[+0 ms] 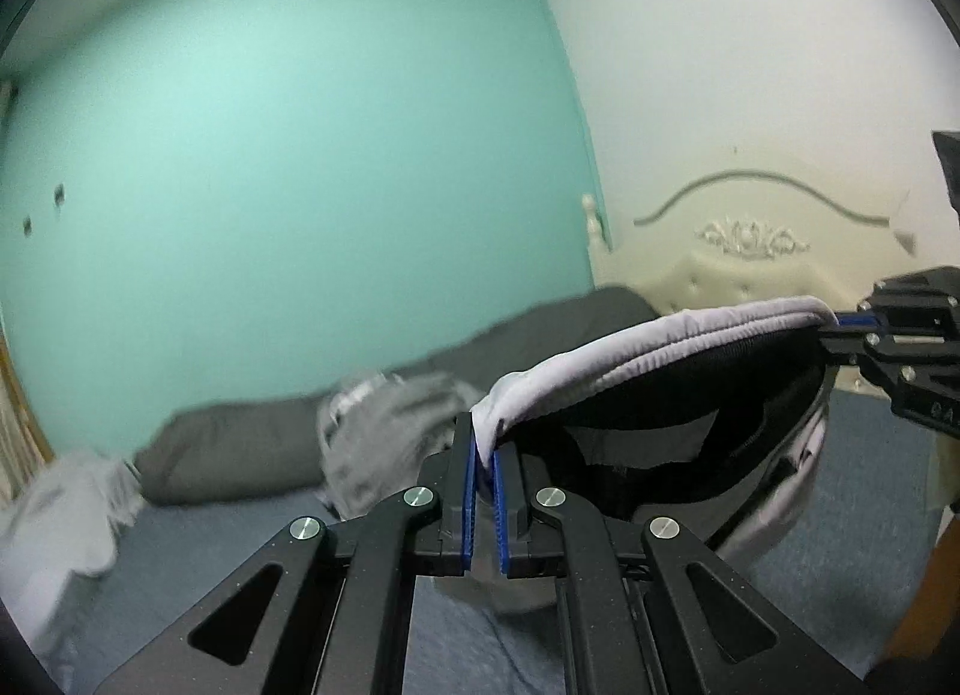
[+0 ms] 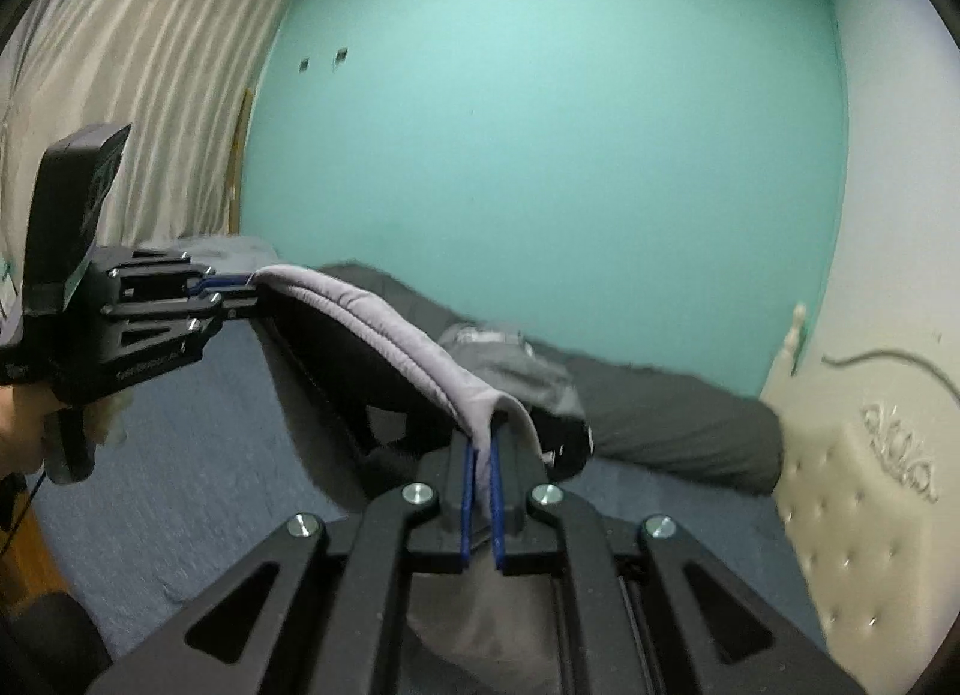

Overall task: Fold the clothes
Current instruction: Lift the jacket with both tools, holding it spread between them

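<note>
A grey garment (image 1: pixel 660 344) with a black lining hangs stretched between my two grippers above the bed. In the left wrist view my left gripper (image 1: pixel 485 446) is shut on one end of its grey band. My right gripper (image 1: pixel 852 320) pinches the other end at the far right. In the right wrist view the garment (image 2: pixel 384 329) runs from my right gripper (image 2: pixel 483 446), shut on the band, up to my left gripper (image 2: pixel 234 284) at the left. A hand (image 2: pixel 18 425) holds that gripper. The rest of the garment droops below, partly hidden by the gripper bodies.
A bed with a blue sheet (image 1: pixel 210 563) lies below. A dark grey duvet (image 1: pixel 240 443) runs along the teal wall. More grey clothes (image 1: pixel 384 431) and a pale heap (image 1: pixel 54 521) rest on the bed. A cream headboard (image 1: pixel 750 263) stands right, and a curtain (image 2: pixel 120 65) hangs left.
</note>
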The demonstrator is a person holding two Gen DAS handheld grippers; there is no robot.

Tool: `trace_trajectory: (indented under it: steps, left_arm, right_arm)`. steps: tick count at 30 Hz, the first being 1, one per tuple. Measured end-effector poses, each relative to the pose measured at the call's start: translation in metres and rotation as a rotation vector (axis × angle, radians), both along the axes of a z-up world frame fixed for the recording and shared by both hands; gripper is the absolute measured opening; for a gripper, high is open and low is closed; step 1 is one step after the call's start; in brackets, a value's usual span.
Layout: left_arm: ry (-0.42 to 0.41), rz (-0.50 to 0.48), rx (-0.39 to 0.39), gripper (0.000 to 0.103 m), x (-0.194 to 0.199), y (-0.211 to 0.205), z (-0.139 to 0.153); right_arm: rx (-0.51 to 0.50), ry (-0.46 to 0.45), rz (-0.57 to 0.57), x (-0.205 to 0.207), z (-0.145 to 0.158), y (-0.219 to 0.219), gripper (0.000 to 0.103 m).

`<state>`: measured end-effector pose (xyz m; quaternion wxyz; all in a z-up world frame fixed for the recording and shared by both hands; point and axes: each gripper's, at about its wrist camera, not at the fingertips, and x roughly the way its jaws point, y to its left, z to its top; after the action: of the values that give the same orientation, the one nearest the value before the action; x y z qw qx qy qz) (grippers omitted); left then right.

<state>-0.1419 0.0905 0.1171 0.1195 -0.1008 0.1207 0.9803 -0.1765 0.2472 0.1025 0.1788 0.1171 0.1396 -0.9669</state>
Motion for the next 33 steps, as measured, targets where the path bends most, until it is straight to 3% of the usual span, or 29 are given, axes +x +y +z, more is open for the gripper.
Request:
trace_trajectory:
  steps: [9,15,24,33]
  left_arm:
    - [0.122,0.047,-0.048,0.005,0.064,-0.010,0.116]
    - [0.163,0.064,-0.080,0.005,0.098,-0.015,0.160]
    - [0.201,0.075,-0.059,0.005,0.138,-0.030,0.191]
    - [0.151,0.088,-0.042,0.005,0.140,-0.043,0.173]
  right_arm:
    - [0.034,0.118,0.006,0.031,0.121,-0.015,0.004]
    - [-0.007,0.135,0.027,0.041,0.165,-0.015,0.004]
    - [-0.030,0.167,0.074,0.086,0.197,-0.015,0.004]
    - [-0.001,0.106,0.085,0.087,0.192,-0.028,0.004]
